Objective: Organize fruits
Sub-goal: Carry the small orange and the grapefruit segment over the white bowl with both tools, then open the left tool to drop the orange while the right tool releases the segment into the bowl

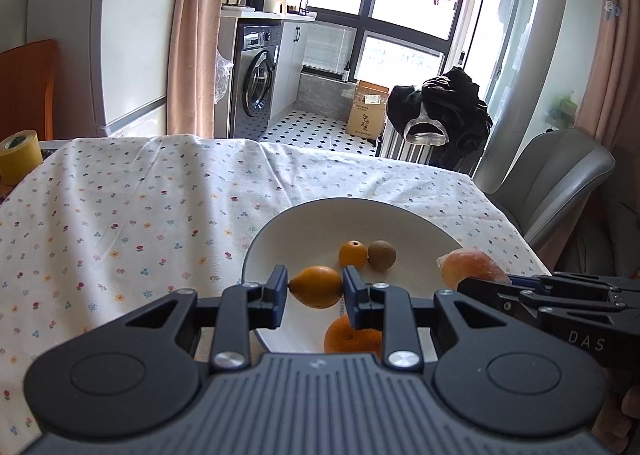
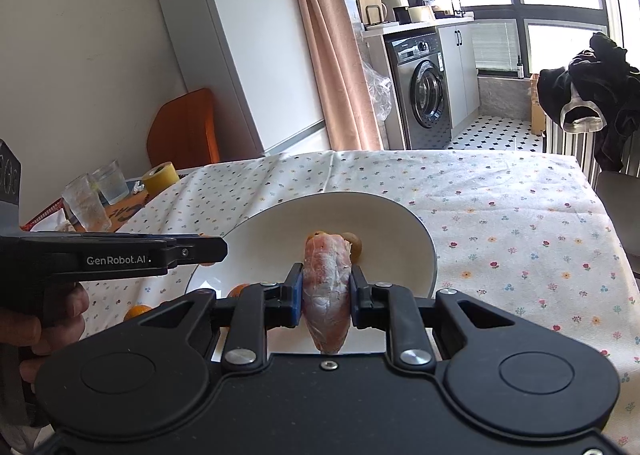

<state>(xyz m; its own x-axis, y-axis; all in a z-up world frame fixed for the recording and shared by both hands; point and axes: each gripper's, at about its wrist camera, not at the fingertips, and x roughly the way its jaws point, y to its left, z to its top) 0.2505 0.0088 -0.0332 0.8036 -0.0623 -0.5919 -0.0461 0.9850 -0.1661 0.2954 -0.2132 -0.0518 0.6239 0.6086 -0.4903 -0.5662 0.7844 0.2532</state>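
The yellow-orange oval fruit (image 1: 317, 286) lies with its long axis crosswise, tips toward the two fingers (image 1: 280, 287) of the left gripper (image 1: 315, 289), which are closed on its ends. It is held above the near part of the white bowl (image 1: 420, 223).

The pink peeled fruit segment (image 2: 327, 291) is held with its long axis running away from the camera, one tip toward the bowl's middle. The right gripper (image 2: 326, 295) clamps its sides, fingers (image 2: 294, 293) narrowly apart, over the bowl's near rim.

In the bowl: a small round orange (image 1: 353, 253) just beside a brownish-green kiwi (image 1: 382, 254), and a larger orange (image 1: 352, 337) near the front wall. Another orange fruit (image 2: 137, 311) lies outside the bowl.

The bowl stands on the table, on a flower-print cloth (image 1: 120, 215). A yellow tape roll (image 2: 161, 177) and two glasses (image 2: 96, 195) stand at the far left edge.
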